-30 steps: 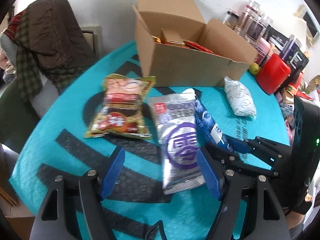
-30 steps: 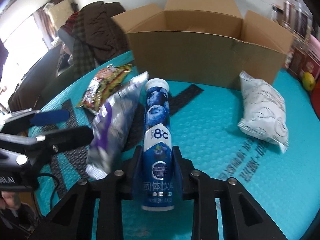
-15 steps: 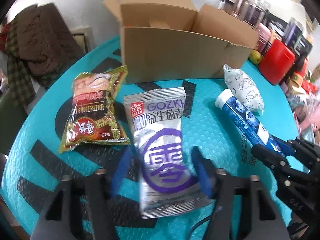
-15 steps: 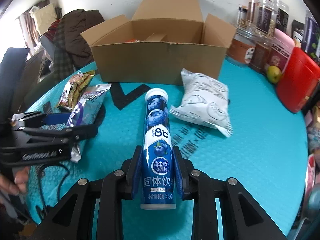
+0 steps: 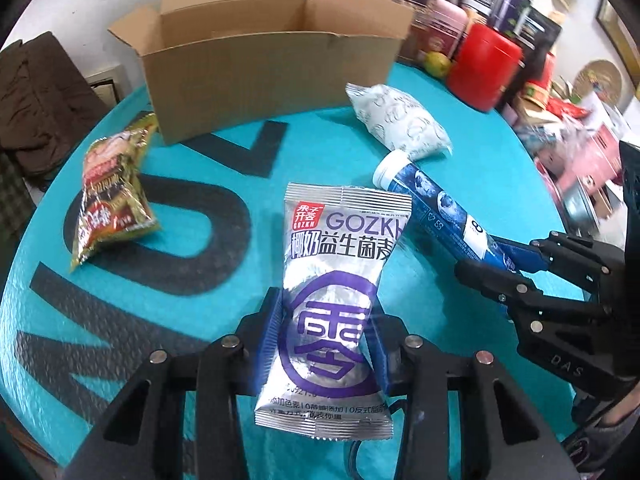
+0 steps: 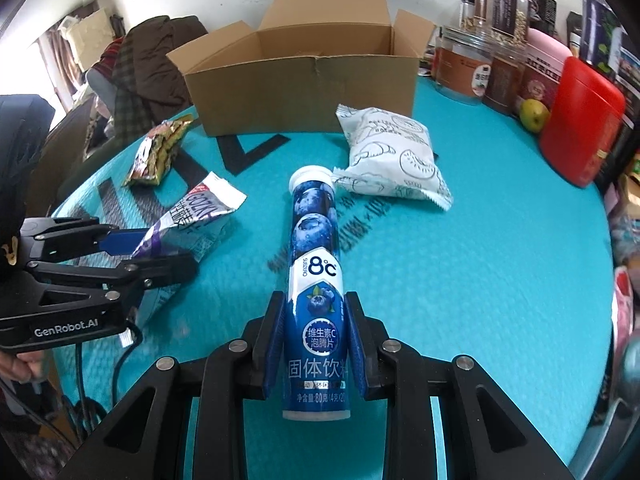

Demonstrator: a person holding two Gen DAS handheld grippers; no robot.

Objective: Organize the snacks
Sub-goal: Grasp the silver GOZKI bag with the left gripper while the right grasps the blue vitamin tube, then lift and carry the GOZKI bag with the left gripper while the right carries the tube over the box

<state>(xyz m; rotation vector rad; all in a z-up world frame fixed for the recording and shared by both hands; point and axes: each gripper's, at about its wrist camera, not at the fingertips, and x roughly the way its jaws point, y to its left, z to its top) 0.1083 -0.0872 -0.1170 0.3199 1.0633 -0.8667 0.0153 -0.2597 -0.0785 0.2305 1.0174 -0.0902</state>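
My left gripper (image 5: 326,322) is shut on a silver and purple GOZKH snack packet (image 5: 336,280) and holds it above the teal table. My right gripper (image 6: 314,334) is shut on a blue 8°C tablet tube (image 6: 316,276) with a white cap, also lifted. The tube also shows in the left wrist view (image 5: 436,212), and the packet in the right wrist view (image 6: 188,220). An open cardboard box (image 6: 304,84) stands at the back of the table. A white printed snack bag (image 6: 388,156) and a green and red snack bag (image 5: 108,192) lie in front of it.
A red canister (image 6: 580,120), a green fruit (image 6: 534,114) and several jars (image 6: 464,64) stand along the table's right back edge. Dark clothes (image 6: 148,64) are piled on a chair to the left, beyond the table (image 6: 500,260).
My left gripper has closed on the silver packet and lifted it. Both grippers have pulled back from the box, the right one carrying the blue tube away from the packet.
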